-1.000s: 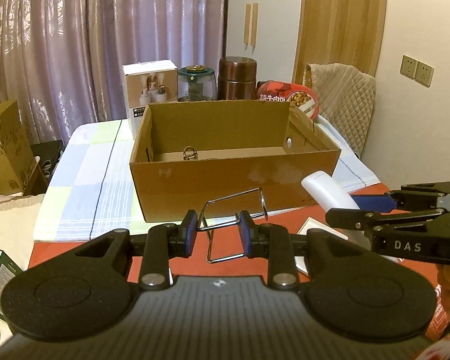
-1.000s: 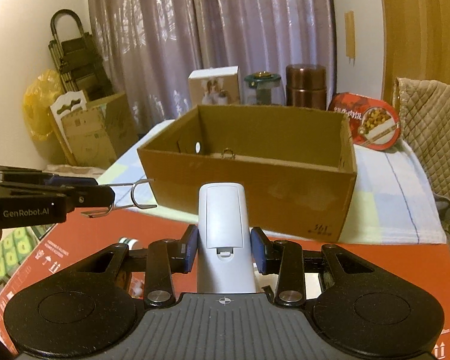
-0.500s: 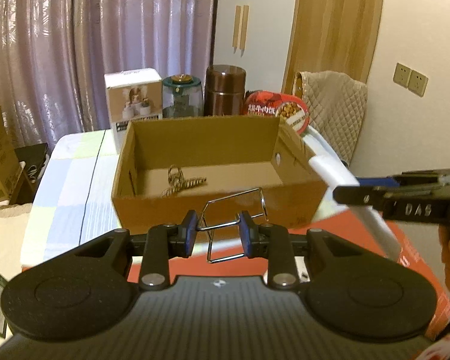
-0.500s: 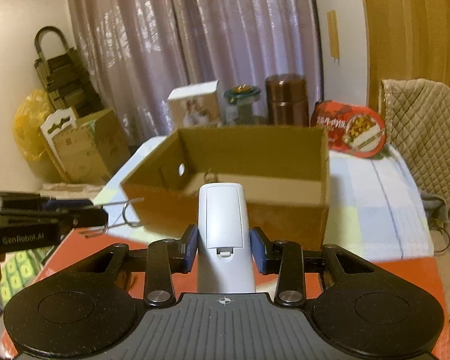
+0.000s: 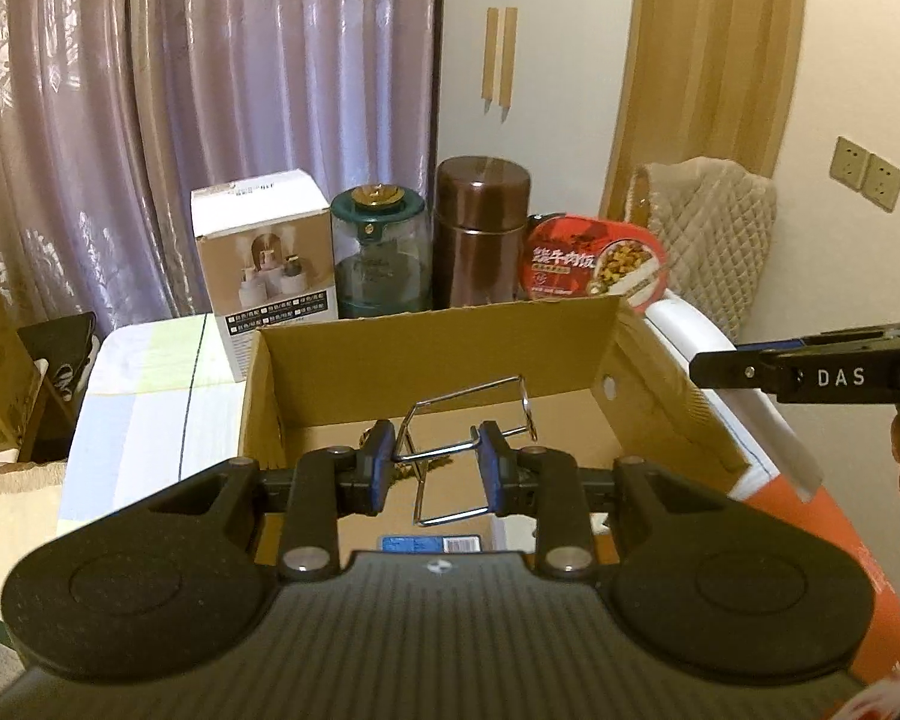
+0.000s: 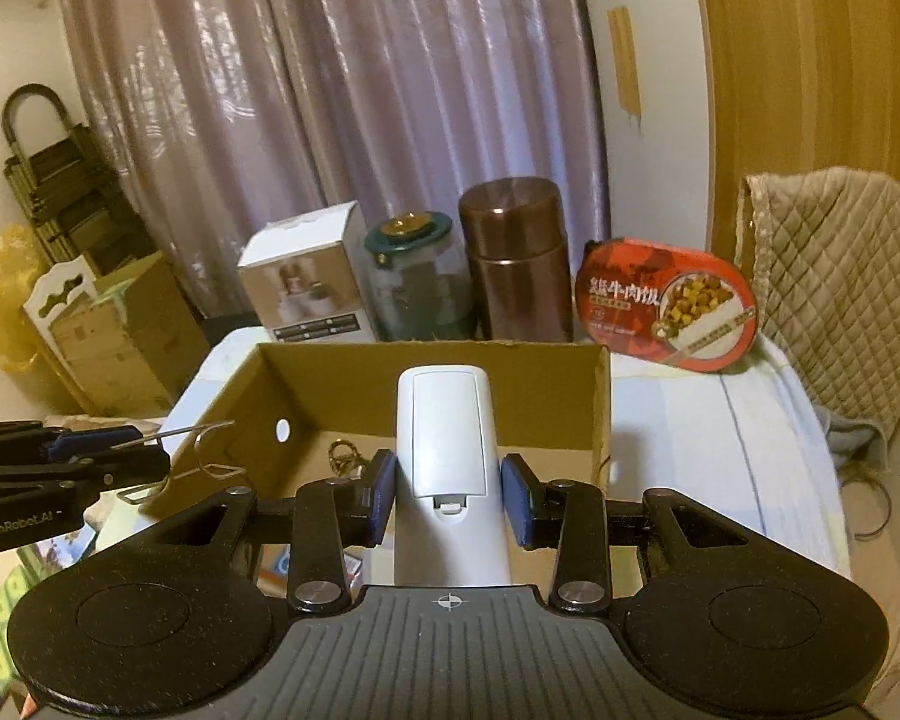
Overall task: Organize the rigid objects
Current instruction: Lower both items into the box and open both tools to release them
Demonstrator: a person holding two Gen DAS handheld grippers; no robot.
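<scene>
Two loads hang over an open cardboard box [image 5: 306, 360] at the centre of both wrist views. The left claw [image 5: 435, 468], low in the middle of the left view, is pinched nearly closed on a bent wire clip [image 5: 468, 420], which sticks out forward above the box's interior. The right claw [image 6: 448, 495], low centre in the right view, is clamped partway in on a white remote-like device [image 6: 444, 426], its battery-cover side up, poised over the near edge of the box. A small ring of keys [image 6: 342, 456] already lies on the box floor.

The step in hand appears to be the drop-off: both items carried to the box, neither yet released. The next move likely calls for lowering each claw inside the walls and spreading the fingers, with the remote set clear of the keys and the two claws kept apart. A brown canister [image 6: 516, 258] and a white carton [image 5: 264, 252] stand behind the box, in the upper middle of the frame.
</scene>
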